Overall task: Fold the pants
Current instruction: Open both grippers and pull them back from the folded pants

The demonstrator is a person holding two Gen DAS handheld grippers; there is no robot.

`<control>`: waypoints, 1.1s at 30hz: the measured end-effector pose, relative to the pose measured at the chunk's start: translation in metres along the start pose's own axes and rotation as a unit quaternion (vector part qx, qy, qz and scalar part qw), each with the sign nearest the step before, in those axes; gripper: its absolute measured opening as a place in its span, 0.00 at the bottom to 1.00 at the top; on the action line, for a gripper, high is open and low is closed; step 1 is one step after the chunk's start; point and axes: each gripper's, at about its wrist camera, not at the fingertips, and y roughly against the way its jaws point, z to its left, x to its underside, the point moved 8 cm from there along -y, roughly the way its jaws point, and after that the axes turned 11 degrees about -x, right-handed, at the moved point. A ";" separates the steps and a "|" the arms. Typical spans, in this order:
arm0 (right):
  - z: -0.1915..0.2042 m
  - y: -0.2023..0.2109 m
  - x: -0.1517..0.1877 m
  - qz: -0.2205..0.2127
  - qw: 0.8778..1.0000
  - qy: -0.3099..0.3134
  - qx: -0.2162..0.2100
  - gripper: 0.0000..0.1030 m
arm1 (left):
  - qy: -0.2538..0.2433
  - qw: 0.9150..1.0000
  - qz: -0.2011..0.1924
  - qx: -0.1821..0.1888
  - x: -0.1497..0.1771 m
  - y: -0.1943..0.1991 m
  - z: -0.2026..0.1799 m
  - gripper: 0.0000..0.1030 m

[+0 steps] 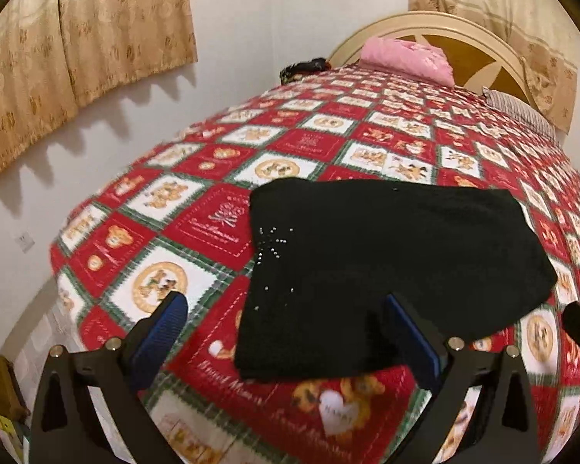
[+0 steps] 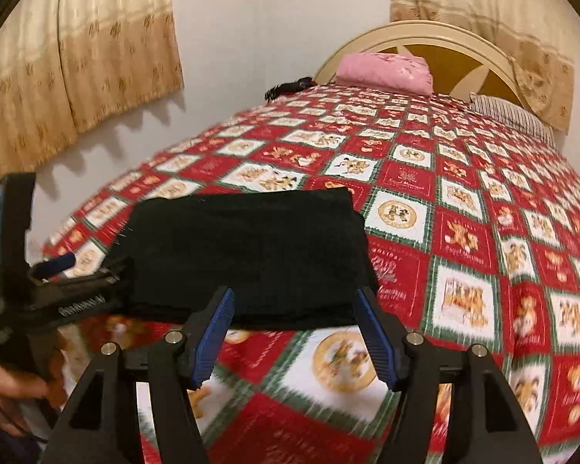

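Now folded black pants [image 2: 247, 255] lie crosswise on the bedspread [image 2: 464, 232], both grippers open

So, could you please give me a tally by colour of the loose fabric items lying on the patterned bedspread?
Black: 2, the folded pants and a dark bundle at the far edge, too small to identify
Pink: 1, the folded pink cloth by the headboard
Striped: 1, the pillow
Total: 4

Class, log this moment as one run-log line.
folded black fabric pants lying on red patchwork teddy-bear bedspread | left tongs open, empty | right tongs open, empty
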 end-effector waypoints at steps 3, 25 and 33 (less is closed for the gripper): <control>-0.001 0.002 0.016 0.006 0.999 -0.042 -0.006 0.64 | -0.006 1.000 -0.015 0.002 0.004 0.017 0.003 1.00; 0.011 0.100 0.016 -0.097 0.993 -0.053 0.049 0.64 | -0.010 0.994 -0.107 0.027 0.016 0.104 0.018 1.00; 0.036 0.147 -0.001 -0.160 0.985 -0.009 0.056 0.70 | -0.003 0.992 -0.121 0.034 0.008 0.122 0.018 1.00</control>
